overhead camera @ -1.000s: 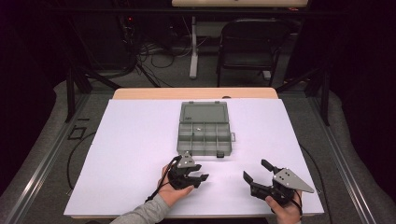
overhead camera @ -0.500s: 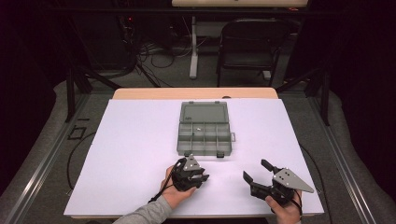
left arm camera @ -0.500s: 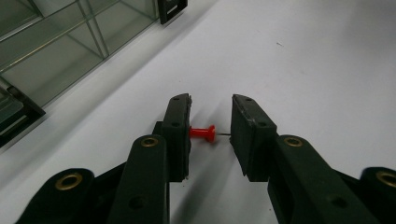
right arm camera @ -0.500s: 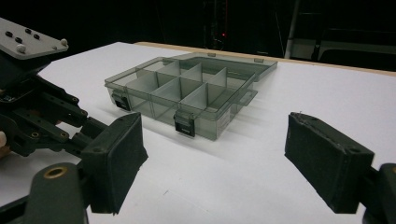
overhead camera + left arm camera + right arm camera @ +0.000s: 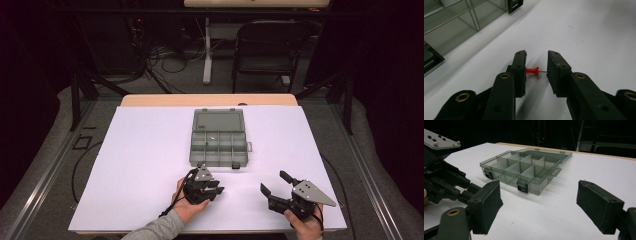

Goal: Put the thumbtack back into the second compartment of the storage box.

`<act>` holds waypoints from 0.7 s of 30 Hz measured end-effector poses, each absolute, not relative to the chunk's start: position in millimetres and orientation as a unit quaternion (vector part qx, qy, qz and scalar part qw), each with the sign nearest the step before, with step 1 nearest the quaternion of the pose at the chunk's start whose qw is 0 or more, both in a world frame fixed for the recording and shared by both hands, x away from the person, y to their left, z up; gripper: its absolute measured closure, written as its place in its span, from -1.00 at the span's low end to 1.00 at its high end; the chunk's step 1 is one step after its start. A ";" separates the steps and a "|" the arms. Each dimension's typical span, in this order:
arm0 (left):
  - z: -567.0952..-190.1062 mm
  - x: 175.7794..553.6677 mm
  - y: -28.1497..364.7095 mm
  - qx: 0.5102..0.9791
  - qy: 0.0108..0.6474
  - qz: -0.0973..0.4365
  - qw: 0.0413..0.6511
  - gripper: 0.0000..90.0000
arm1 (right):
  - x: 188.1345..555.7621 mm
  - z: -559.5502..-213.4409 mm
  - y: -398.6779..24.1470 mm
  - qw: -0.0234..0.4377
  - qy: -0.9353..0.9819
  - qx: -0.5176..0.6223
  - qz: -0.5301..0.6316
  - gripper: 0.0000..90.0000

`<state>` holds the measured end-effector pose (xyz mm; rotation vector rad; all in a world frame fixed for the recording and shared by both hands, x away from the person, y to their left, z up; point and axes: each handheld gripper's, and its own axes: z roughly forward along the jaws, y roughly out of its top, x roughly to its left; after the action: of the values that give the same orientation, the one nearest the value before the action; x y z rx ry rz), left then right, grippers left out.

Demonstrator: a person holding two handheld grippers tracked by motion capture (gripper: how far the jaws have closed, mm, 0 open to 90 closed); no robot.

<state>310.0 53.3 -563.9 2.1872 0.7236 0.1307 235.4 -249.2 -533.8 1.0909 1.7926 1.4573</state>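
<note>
Left tongs (image 5: 536, 71) low over the white surface (image 5: 145, 150), near its front edge, about mid-width. Red pushpin (image 5: 532, 71) lies on its side between the pads: head against one pad, needle tip reaching the other pad, contact at that end too fine to confirm. Jaws have just been closing in on the pin; gap is now about the pin's length. No clamp visible yet, so I read them as not gripping.

Right tongs (image 5: 277, 186) near the front right corner of the surface, jaws wide apart, nothing between them, hand (image 5: 306, 225) at the front edge. In the high view the left tongs (image 5: 210, 186) sit just in front of the organizer box.

Grey translucent compartment box (image 5: 218, 144) sits mid-surface, lid folded open toward the back edge, dividers visible, two black latches on its front wall. One small light item in a back compartment, too small to identify.
</note>
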 end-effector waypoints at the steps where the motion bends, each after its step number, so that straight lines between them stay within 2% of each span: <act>1: -563.6 310.2 53.7 0.867 0.287 0.051 0.405 0.53 | 235.4 -533.8 -249.1 0.289 0.672 0.409 0.546 -0.57; 21: -545.3 320.7 78.5 0.836 0.320 0.051 0.442 0.53 | 237.6 -535.4 -249.4 0.286 0.672 0.412 0.545 -0.57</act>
<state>320.7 78.5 -545.3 2.0748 0.7948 0.1269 237.6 -249.4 -535.4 1.1005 1.7959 1.4577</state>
